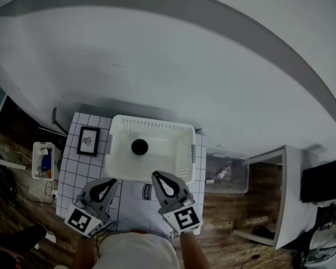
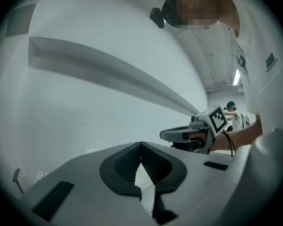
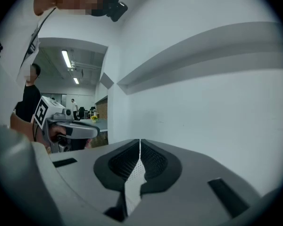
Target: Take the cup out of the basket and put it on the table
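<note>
L hand-held gripper (image 2: 141, 145), R hand-held gripper (image 3: 140, 141): jaws together, empty.

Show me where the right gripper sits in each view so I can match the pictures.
Head view: the grey right gripper with its black-and-white marker cube is bottom centre, just below the white slatted plastic basket.
Left gripper view: the gripper is right of middle, pointing left.
Right gripper view: its own gripper, shut, fills the bottom centre.
Shared landmark: the grey ledge on the white wall.
</note>
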A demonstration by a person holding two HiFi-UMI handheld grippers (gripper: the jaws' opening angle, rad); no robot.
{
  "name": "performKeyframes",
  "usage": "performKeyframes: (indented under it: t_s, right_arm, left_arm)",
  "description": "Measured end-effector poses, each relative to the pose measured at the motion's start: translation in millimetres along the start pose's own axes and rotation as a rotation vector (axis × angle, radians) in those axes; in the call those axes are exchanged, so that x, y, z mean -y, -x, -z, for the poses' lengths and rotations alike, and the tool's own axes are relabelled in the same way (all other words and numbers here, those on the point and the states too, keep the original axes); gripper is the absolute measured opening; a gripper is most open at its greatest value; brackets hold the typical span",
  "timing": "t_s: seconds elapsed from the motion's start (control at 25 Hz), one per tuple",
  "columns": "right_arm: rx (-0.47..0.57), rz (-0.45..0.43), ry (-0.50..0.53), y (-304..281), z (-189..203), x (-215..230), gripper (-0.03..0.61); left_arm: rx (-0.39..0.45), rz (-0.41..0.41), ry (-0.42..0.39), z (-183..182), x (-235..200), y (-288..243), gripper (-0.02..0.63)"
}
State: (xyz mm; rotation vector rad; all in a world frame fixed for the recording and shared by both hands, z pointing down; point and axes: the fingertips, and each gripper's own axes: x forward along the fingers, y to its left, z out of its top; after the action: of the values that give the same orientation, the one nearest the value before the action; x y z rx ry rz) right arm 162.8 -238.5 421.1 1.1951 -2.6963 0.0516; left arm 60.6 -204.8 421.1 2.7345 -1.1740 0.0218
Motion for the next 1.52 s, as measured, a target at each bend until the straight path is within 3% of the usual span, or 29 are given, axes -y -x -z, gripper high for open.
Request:
performKeyframes:
  t_s: [0.32,0.64,1.28,1.52]
  right_arm:
    - [-0.111,-0.059,0.084,-38,17,28,0.014]
    - [-0.251,-0.171,0.189,-79,45,48,0.031]
    - [-0.661,-0.526,0.381,-148,168,32,0.374]
    - [-0.767,-0.592,0.402,-164,207,31,0.42]
  left_arm:
    - [-0.014,0.003,-0.005,3,-14,-23,0.002]
    - [-0.016,-0.003,-0.009,7,-27,-38,0.002]
    - [-0.03,-0.021,0.002,15,-43,-50,0.002]
    - [-0.041,-0.038,0.011,20,-49,-48,0.002]
